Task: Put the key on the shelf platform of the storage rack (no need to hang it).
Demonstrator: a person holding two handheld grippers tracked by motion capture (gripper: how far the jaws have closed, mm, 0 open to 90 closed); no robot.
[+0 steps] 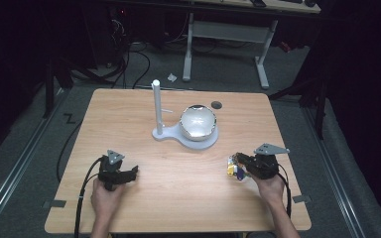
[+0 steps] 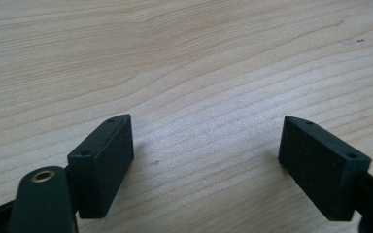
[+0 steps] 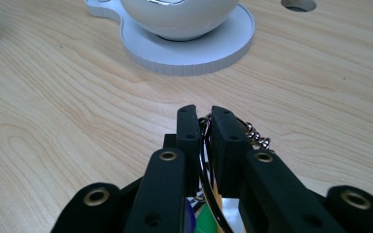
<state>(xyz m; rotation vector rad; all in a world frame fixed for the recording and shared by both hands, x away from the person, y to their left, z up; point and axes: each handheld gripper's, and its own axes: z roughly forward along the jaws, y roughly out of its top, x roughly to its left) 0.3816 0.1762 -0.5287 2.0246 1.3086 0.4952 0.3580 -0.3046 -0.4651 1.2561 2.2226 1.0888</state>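
Note:
My right gripper [image 1: 238, 159] [image 3: 203, 116] is shut on a keychain: a thin metal ring [image 3: 205, 160] is pinched between the black pads, a short chain [image 3: 257, 138] trails to its right, and a yellow, purple and white charm [image 1: 234, 171] hangs below. It sits low over the table's right front. My left gripper [image 1: 133, 172] [image 2: 206, 141] stands open near the left front, jaws wide apart over bare wood with nothing between them. A white bowl [image 1: 197, 122] [image 3: 177, 14] rests on a white round base [image 1: 201, 141] [image 3: 194, 48] with an upright white post [image 1: 156, 104], at the table's centre back.
The wooden table [image 1: 178, 173] has a round cable hole [image 1: 216, 105] [image 3: 298, 5] behind the bowl. Cables run from both grippers toward the front edge. Beyond the table are a white desk frame [image 1: 228, 34] and floor cables.

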